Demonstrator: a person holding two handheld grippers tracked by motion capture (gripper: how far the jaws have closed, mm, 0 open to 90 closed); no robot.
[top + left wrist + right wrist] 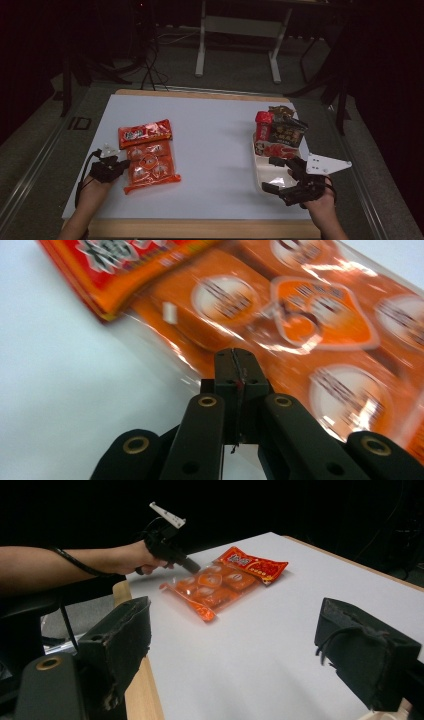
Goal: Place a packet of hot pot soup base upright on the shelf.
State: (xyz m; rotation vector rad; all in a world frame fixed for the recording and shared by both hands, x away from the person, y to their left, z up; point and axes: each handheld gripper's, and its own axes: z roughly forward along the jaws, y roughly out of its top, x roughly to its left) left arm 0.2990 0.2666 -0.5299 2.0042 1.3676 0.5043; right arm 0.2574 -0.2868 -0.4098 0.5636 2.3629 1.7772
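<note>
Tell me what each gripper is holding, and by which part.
Left gripper: jaws shut at the clear edge of the orange multipack; whether they pinch it cannot be told. Right gripper: jaws open, nothing held.

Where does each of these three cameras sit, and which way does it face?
High view: above the table's near edge, looking down; forearms, left gripper, right gripper.
Left gripper view: rides that gripper; shut jaws at the clear orange multipack.
Right gripper view: between open jaws, facing across the white table.
All show the multipack.

white table (215, 145): orange multipack (151, 167), red snack bag (145, 132) overlapping it, white tray (264, 172).
</note>
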